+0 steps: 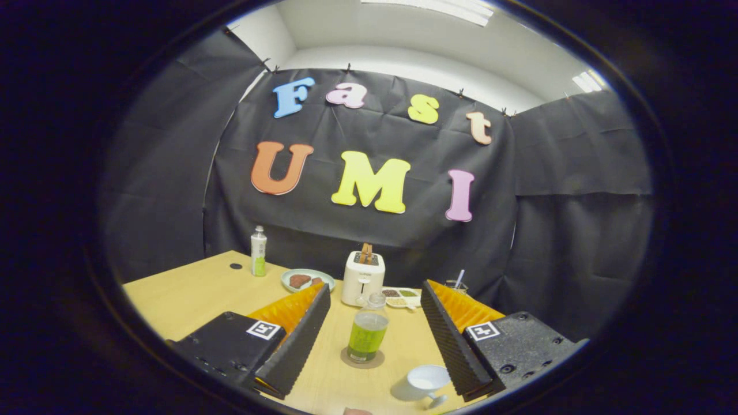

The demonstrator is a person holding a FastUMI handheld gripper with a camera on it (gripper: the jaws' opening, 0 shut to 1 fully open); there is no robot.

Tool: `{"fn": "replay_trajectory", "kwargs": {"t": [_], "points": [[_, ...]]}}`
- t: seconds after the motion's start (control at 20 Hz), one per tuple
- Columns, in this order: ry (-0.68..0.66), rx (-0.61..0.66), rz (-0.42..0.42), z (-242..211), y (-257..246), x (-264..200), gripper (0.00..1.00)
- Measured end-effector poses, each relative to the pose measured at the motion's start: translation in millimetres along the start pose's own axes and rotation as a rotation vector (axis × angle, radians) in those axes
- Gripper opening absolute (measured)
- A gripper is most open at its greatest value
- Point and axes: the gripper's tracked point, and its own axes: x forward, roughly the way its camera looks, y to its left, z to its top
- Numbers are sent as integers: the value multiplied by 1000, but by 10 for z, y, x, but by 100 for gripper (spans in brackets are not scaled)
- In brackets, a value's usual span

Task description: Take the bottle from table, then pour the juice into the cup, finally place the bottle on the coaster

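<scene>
Gripper view | fingers [375, 340] spread apart, empty | bottle [367, 336] upright on coaster [362, 358], lower centre, between fingers | cup [427, 381] right of it

The right finger of the gripper [375, 340], spread wide and touching nothing, covers most of a glass [456, 285] with a straw. Food in the small divided dish [402, 297] beside the toaster [362, 278] is too small to identify.

Between the wide-spread fingers of the gripper [375, 334] the bottle [367, 328] on its coaster [362, 358] blocks the way, the cup [427, 381] crowds the right finger, and bare table [190, 294] lies open leftward.
</scene>
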Motion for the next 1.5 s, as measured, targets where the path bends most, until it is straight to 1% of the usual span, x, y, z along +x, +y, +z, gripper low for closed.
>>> {"fn": "replay_trajectory", "kwargs": {"t": [0.1,0.25,0.45,0.65,0.8,0.9,1.0,1.2,1.5], "points": [[8,6,16,57,28,-218,100],[31,21,-6,87,-51,-480,100],[72,46,11,68,-45,-802,100],[76,114,33,41,-70,-1058,100],[98,159,46,-29,-169,-1196,100],[108,156,42,-65,-242,-1259,100],[88,145,45,-31,-294,-1313,100],[53,136,23,-43,-468,-1423,100],[19,182,29,-55,-597,-1467,100]]}}
